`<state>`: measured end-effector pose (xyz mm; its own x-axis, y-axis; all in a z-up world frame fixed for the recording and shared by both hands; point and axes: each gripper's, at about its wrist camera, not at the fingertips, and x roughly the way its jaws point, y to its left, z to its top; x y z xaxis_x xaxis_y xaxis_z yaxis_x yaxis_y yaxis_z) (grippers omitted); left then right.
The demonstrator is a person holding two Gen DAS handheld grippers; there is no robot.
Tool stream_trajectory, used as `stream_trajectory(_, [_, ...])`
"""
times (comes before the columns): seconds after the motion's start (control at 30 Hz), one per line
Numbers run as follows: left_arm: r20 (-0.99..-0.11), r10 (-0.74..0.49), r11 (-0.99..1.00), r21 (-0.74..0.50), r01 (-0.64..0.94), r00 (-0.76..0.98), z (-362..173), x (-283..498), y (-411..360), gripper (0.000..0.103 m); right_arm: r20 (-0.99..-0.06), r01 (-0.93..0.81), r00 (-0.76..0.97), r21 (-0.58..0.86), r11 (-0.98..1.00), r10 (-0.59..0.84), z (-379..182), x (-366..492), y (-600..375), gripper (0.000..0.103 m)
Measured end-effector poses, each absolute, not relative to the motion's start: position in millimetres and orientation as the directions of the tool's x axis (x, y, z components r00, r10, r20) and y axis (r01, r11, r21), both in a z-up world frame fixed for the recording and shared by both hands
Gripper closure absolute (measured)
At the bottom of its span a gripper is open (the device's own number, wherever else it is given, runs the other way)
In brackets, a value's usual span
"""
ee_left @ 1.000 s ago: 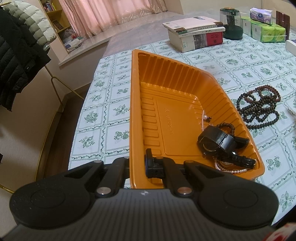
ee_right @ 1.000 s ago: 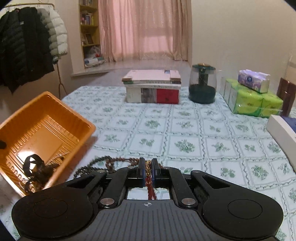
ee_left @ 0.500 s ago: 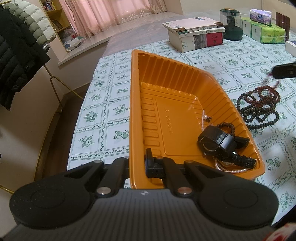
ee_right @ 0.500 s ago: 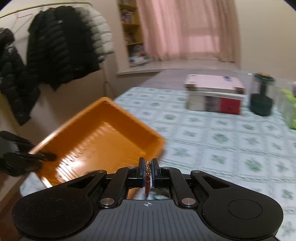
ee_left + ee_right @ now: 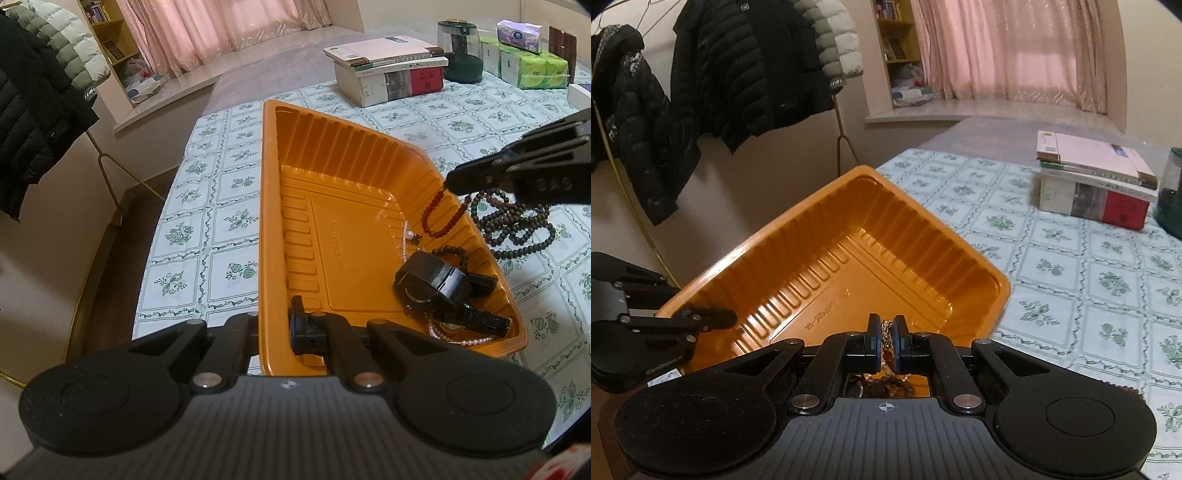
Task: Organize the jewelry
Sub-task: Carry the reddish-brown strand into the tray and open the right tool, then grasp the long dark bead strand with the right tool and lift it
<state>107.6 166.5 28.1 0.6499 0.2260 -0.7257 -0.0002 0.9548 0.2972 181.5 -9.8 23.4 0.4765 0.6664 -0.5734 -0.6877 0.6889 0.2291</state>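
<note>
An orange plastic tray (image 5: 332, 229) lies on the patterned tablecloth. My left gripper (image 5: 275, 332) is shut on the tray's near rim, one finger inside the wall and one outside. The tray holds a black watch (image 5: 432, 284), a pearl strand (image 5: 454, 341) and a small dark bead bracelet (image 5: 450, 253) at its right end. My right gripper (image 5: 448, 182) is shut on a red bead bracelet (image 5: 439, 218), which hangs as a loop above the tray's right wall. In the right wrist view the bracelet's gold link (image 5: 887, 330) sits pinched between the pads above the tray (image 5: 849, 280).
A long dark bead necklace (image 5: 517, 225) lies coiled on the table just right of the tray. A stack of books (image 5: 391, 70), a green jar (image 5: 460, 51) and tissue packs (image 5: 532, 66) stand at the far end. Coats (image 5: 738, 74) hang beyond the table's left edge.
My right gripper has swung left from above the table to above the tray, carrying the red bracelet. The left gripper and the tray have stayed put.
</note>
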Motion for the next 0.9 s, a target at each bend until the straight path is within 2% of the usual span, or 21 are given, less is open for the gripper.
stream_trajectory(0.33, [-0.724,0.226,0.954,0.298,0.000,0.652,28.1,108.4,166.1,0.100,-0.559,-0.708,0.460,0.238,0.665,0.690,21.6,185.2,-1.8,0.094])
stream_trajectory(0.4, [-0.724,0.226,0.955,0.297,0.000,0.652,28.3,108.2,166.4,0.100,-0.554,-0.697,0.480,0.231,0.679,0.680,22.7,183.0,-6.6,0.081])
stream_trajectory(0.43, [-0.724,0.226,0.955,0.298,0.000,0.652,28.3,108.2,166.3,0.100,-0.550,-0.687,0.485,0.242,0.685,0.680,22.7,182.1,-12.0,0.067])
stream_trajectory(0.47, [-0.724,0.226,0.955,0.297,0.000,0.652,28.3,108.2,166.3,0.100,-0.545,-0.675,0.490,0.257,0.692,0.680,21.8,181.1,-18.8,0.059])
stream_trajectory(0.6, [-0.723,0.226,0.955,0.298,0.000,0.653,28.4,109.0,165.2,0.100,-0.555,-0.606,0.522,0.293,0.739,0.648,10.7,174.9,-52.3,0.058])
stream_trajectory(0.9, [-0.722,0.223,0.955,0.296,0.000,0.655,29.4,107.9,165.1,0.100,-0.653,-0.394,0.563,0.326,0.859,0.506,-31.9,155.0,-142.6,0.058])
